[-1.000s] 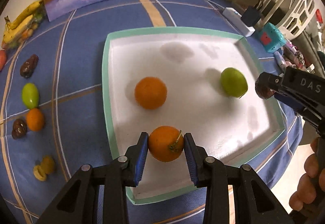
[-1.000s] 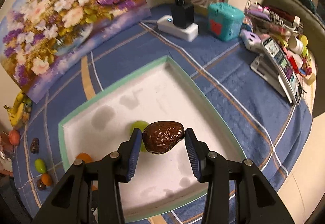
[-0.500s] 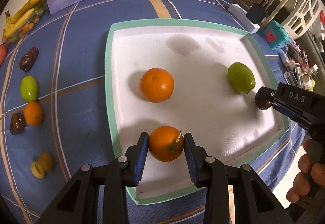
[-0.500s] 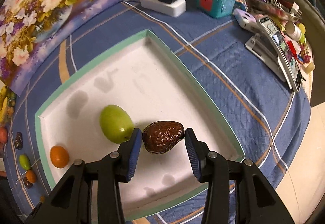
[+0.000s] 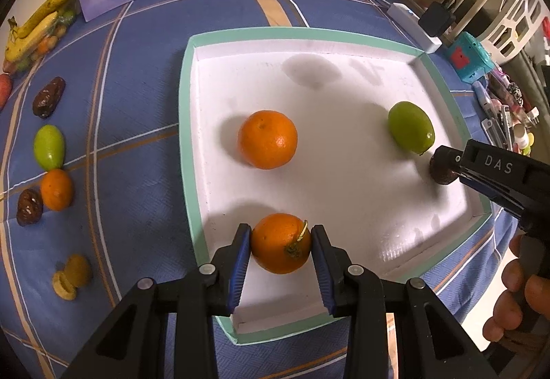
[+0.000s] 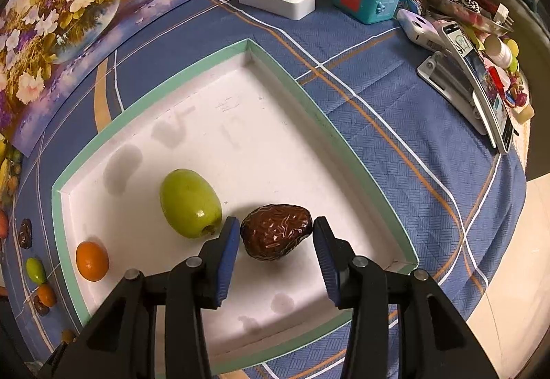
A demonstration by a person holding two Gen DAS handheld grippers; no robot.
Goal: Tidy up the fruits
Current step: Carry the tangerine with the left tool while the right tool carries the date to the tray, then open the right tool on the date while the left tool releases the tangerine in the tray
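Both grippers have dropped lower into the white foam tray w/ mint-green rim (image 5: 188, 145) over the last sec. The left gripper (image 5: 280, 246) fingers are closed snug on the small stemmed orange (image 5: 280, 243), near the tray floor by the look of its shadow. The right gripper (image 6: 275, 238) fingers pinch the wrinkled brown date (image 6: 275, 231) end to end, just right of the smooth green oval fruit (image 6: 190, 202). A second round orange (image 5: 267, 144) sits ahead of the left fingers. Judging by this, release is next for both; more fruit waits on the blue-cloth table (image 5: 137, 69) to the left.
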